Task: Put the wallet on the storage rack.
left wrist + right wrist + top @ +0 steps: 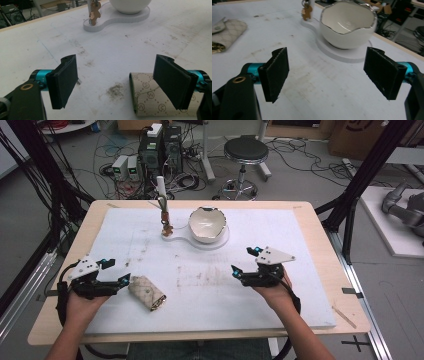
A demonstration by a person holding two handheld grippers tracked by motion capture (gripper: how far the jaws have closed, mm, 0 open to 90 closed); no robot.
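Note:
A beige patterned pouch [146, 292] lies on the white mat near the front left. My left gripper [115, 272] stands open just left of it; in the left gripper view the pouch [147, 98] lies partly behind the right jaw, untouched as far as I can tell. A white egg-shaped bowl [207, 224] sits on a white stand [221, 239] at the back middle. A post with a small brown figure [165, 217] rises from the stand's left end. My right gripper [245, 261] is open over the mat, right of centre, pointing toward the bowl [348, 23].
The white mat [200, 285] covers most of the wooden table [320, 227]. Behind the table stand a black stool [245, 152], computer boxes [160, 150] and loose cables on the floor. Black frame legs [350, 195] rise at both sides.

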